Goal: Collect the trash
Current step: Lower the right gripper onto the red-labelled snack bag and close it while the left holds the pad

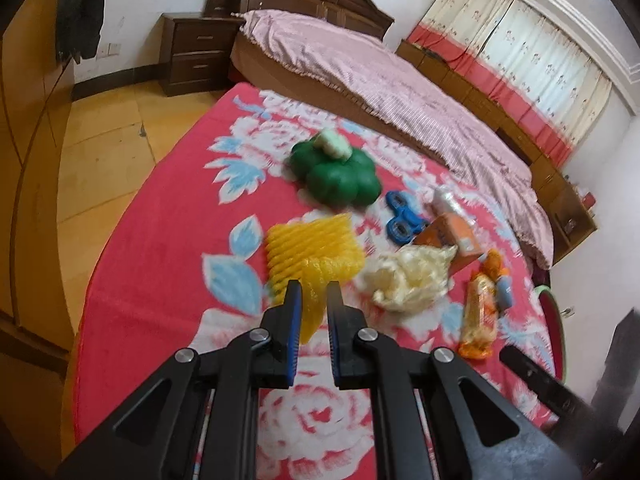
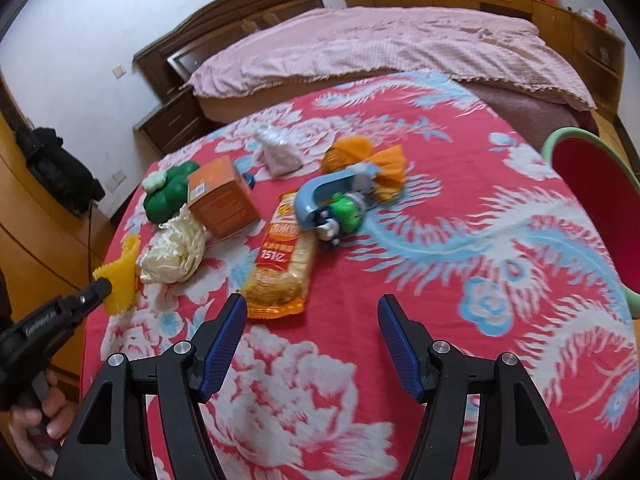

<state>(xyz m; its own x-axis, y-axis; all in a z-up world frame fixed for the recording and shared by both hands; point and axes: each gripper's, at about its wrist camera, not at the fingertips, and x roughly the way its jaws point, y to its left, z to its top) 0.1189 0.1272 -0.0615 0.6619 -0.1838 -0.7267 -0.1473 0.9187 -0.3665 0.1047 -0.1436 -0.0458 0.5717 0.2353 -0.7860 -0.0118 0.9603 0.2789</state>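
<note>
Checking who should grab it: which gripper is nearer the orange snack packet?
Right. The right gripper hangs open just short of the orange snack packet; the left gripper is farther off, shut on the yellow foam net.

Soft, even daylight fills both wrist views, brightest at the curtains (image 1: 516, 76), which glow from a window behind them, and it casts only faint shadows under the clutter on the red floral surface (image 1: 168, 216). Motion blur smears the far items, the green toy (image 1: 340, 176) and yellow netting (image 1: 312, 252) among them, while the near black hand-held gripper arms stay sharper. Fisheye distortion bows the bed (image 2: 400, 48) and walls, and dark vignetting fills the corners.
</note>
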